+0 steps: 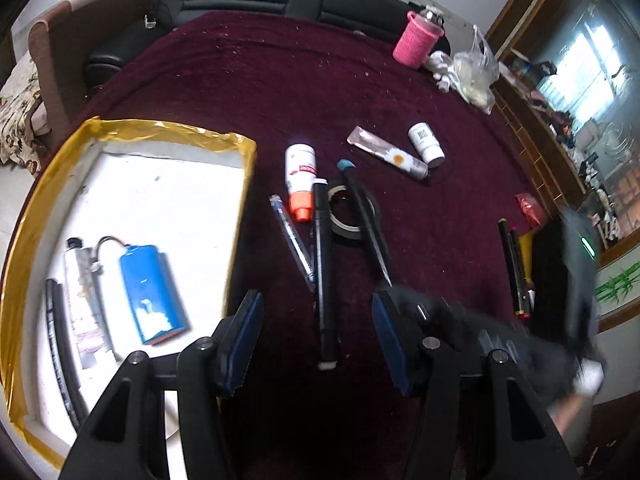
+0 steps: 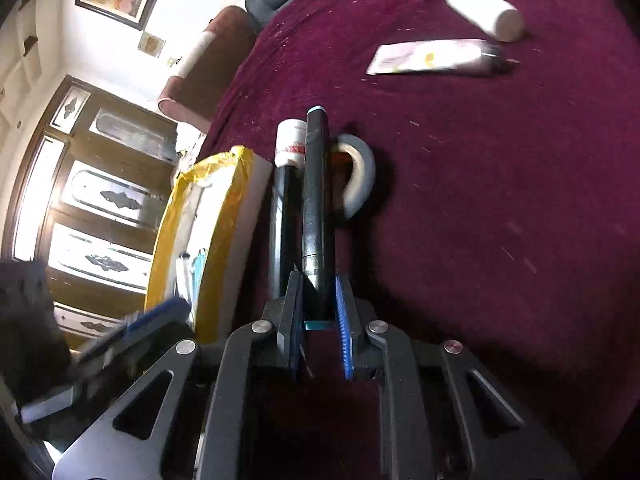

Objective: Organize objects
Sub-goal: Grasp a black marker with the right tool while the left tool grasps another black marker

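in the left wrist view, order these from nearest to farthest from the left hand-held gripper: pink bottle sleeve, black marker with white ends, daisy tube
1. black marker with white ends, lying between the left hand-held gripper fingers.
2. daisy tube, mid-table, up and to the right.
3. pink bottle sleeve, at the far table edge by the black seat.

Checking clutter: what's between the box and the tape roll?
In the left wrist view, between the box and tape roll: a clear pen, a white bottle with orange cap, and a black marker.
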{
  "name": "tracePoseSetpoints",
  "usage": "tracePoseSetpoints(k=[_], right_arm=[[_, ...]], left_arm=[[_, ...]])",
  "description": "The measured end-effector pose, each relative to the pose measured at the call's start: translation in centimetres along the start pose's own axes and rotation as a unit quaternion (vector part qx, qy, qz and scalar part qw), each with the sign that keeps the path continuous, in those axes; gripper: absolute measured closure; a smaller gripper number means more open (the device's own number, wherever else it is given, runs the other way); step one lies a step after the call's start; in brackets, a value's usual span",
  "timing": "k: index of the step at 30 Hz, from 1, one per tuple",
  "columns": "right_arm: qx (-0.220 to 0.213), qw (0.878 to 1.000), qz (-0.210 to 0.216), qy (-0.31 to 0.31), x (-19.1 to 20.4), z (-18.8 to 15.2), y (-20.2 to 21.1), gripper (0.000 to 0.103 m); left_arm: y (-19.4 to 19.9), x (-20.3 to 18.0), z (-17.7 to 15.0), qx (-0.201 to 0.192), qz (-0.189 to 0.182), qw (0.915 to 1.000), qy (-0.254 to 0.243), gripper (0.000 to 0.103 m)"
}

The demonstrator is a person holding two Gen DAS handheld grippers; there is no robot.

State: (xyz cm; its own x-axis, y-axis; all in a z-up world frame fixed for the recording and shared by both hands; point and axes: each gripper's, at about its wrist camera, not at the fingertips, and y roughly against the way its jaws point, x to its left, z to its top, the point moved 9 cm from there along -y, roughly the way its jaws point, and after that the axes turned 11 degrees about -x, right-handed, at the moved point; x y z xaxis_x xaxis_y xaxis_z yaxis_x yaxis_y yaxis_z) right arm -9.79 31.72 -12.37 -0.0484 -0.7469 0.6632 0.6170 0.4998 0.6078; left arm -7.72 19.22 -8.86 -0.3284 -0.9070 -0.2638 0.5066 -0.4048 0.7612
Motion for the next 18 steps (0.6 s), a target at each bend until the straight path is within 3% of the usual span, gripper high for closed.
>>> tracePoseSetpoints(k=[7,10,11,15,18], right_arm=[[-0.001,0.999,-0.034,0.035,-1.9,-3.6,3.6,0.088],[-0.01,0.997,-0.041,0.066,-1.5,-3.4,3.4,0.087],[-0.015,0.995,-0.051,0.085,-1.3,-3.1,3.3,0.087],[-0.026,0.991,-0.074,0.111,-1.9,-1.4,3.2,0.067],[-0.021,0.988,-0.079,0.13,-1.8,-0.8,2.8,0.066]], left_arm=[[-4.0,-0.8,-0.4,0.039,0.024,0.9988,-0.02,0.052],[-5.4,-0.3,-0.7,0.055,0.051,0.9967,-0.031,0.086],[-5.6,0.0,-0.8,0.056,0.059,0.9963,-0.028,0.09],[-5.1,0.8,-1.1,0.058,0.047,0.9972,-0.005,0.091],[-4.4,0.8,-1.4,0.055,0.037,0.9978,0.007,0.091]])
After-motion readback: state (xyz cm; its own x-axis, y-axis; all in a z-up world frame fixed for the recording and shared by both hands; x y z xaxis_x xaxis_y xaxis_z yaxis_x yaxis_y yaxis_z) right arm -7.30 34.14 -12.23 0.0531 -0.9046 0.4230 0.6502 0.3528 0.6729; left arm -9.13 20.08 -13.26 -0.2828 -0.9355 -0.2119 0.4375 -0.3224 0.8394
